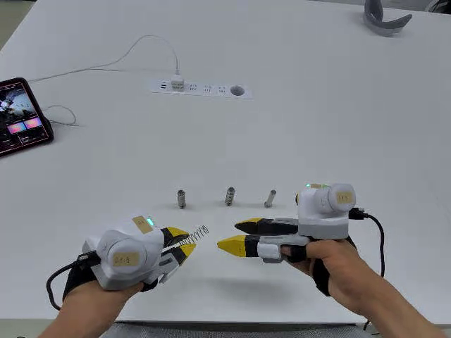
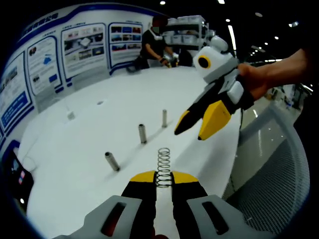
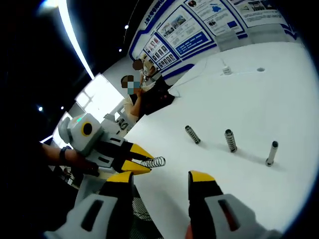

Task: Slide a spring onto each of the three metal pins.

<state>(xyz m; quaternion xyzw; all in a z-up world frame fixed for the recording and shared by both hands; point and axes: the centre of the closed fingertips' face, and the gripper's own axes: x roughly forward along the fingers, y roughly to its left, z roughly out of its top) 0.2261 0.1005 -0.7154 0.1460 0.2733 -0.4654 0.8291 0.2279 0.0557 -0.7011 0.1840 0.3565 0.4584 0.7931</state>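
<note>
Pinching a spring [image 2: 163,157] in the left gripper [image 2: 163,178], yellow tips closed on its near end; hard to tell how much coil sits hidden between the pads, with the rest poking free toward the right gripper [image 1: 227,236]. Holding nothing in the right one, jaws spread wide apart, tips near the spring's free end but not touching it. Both held over the white table [image 1: 317,127], just short of a row of 3 pins. From the head view: left pin [image 1: 181,199] and middle pin [image 1: 230,196] each sleeved in its own coil, right pin [image 1: 270,199] bare. Too small in the left gripper view to make out coils on any of them. Farther back, a power strip [image 1: 201,89] with a white cable plugged in, and a tablet [image 1: 21,116] cut off by the left edge. At top right, a grey object [image 1: 384,17], cropped and hard to identify.
</note>
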